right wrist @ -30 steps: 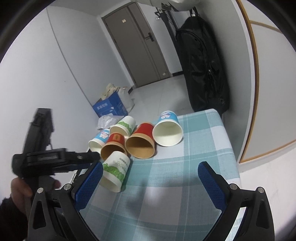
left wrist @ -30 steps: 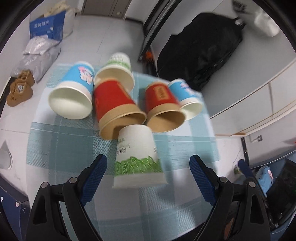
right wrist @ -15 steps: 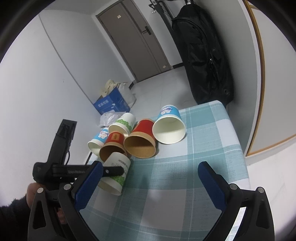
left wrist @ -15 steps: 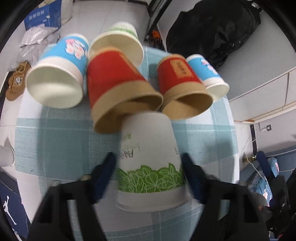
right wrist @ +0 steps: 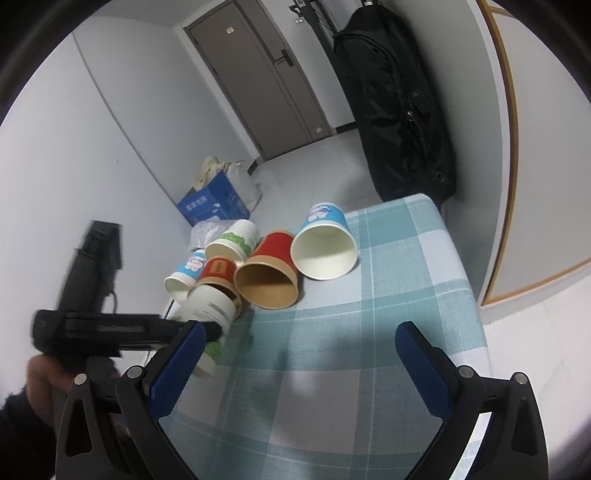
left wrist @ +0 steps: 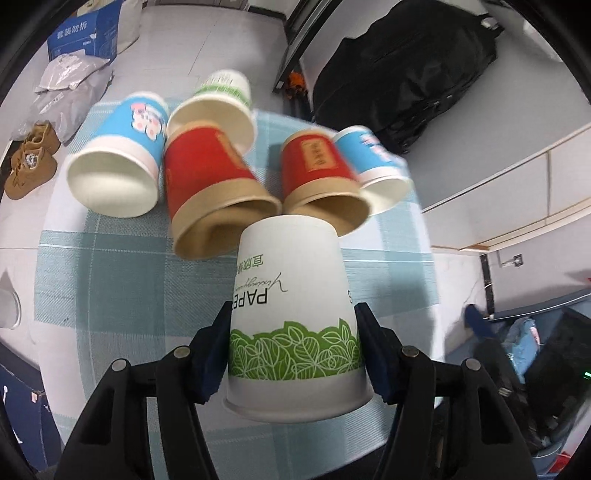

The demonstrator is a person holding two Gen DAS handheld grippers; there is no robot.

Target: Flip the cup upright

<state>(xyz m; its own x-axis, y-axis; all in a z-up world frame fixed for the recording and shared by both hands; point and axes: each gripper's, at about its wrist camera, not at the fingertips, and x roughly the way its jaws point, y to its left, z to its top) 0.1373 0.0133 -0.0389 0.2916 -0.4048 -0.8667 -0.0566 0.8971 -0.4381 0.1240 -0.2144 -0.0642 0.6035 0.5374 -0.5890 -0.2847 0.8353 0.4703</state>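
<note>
A white paper cup with green leaves [left wrist: 291, 314] is upside down, its rim toward the camera, lifted off the checked cloth. My left gripper [left wrist: 293, 332] is shut on it, blue pads against both sides. In the right wrist view the same cup [right wrist: 207, 314] shows at the left, held by the black left gripper [right wrist: 122, 328]. My right gripper [right wrist: 295, 347] is open and empty above the cloth, to the right of the cup.
Five more cups lie on their sides on the blue checked cloth [right wrist: 369, 314]: two red-brown [left wrist: 218, 195] [left wrist: 321, 177], two blue [left wrist: 122, 158] [left wrist: 376, 166], one green-white [left wrist: 218, 107]. A black bag [left wrist: 402, 66], a blue box [left wrist: 85, 33] and shoes [left wrist: 29, 158] are on the floor.
My left gripper moved forward around the leaf cup, closed on it and raised it off the cloth. The right gripper stayed open and shifted slightly.
</note>
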